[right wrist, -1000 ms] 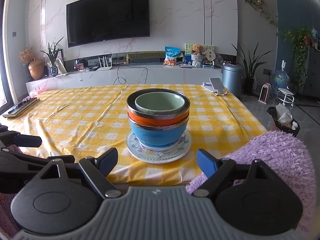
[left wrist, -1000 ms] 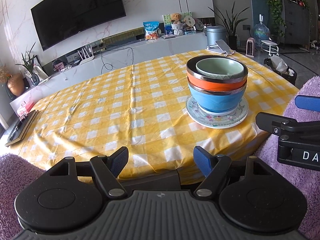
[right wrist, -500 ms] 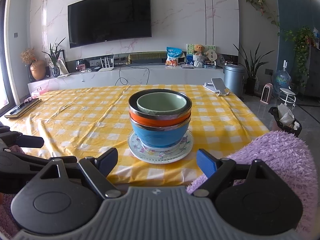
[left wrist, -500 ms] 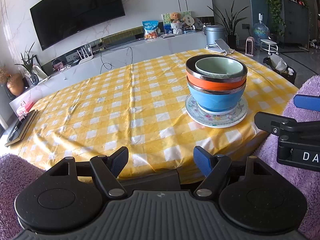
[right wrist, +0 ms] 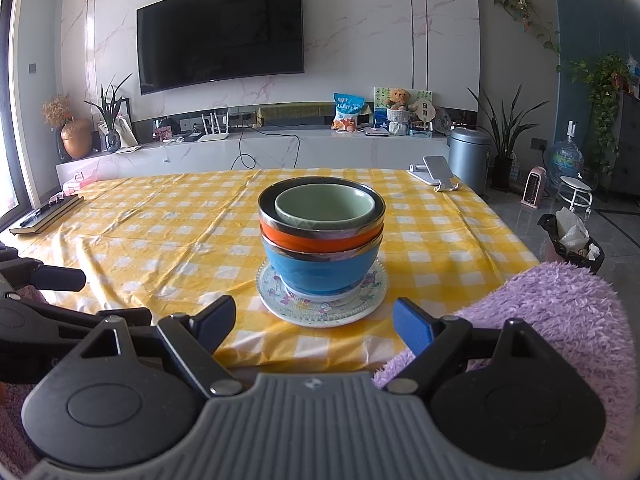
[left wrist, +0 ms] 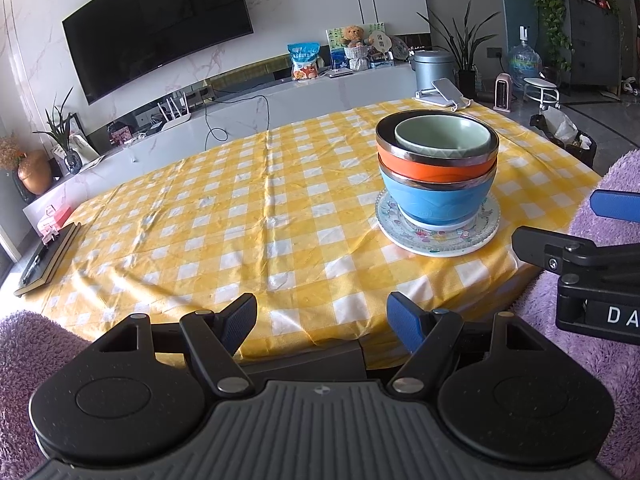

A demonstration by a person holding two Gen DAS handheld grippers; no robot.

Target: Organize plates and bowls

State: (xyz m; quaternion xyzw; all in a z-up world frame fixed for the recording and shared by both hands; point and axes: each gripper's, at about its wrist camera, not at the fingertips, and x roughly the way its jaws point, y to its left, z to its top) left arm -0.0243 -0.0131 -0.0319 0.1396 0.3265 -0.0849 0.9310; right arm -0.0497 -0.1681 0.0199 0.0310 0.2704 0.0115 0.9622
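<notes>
The worktop (right wrist: 160,236) wears a yellow checked cloth, a television (right wrist: 220,32) on the marble wall beyond. Ahead of the right tool (right wrist: 312,322) stands the bowl stack (right wrist: 320,248) on a flowered plate (right wrist: 320,308). Both tools, left tool (left wrist: 322,322) too, gape empty. Purple fabric (right wrist: 560,320) hides the worktop's near edge.

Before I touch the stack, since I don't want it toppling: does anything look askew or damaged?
Nothing stands out. The green bowl, orange bowl and blue bowl nest level on the floral plate; no chips or spills show.
</notes>
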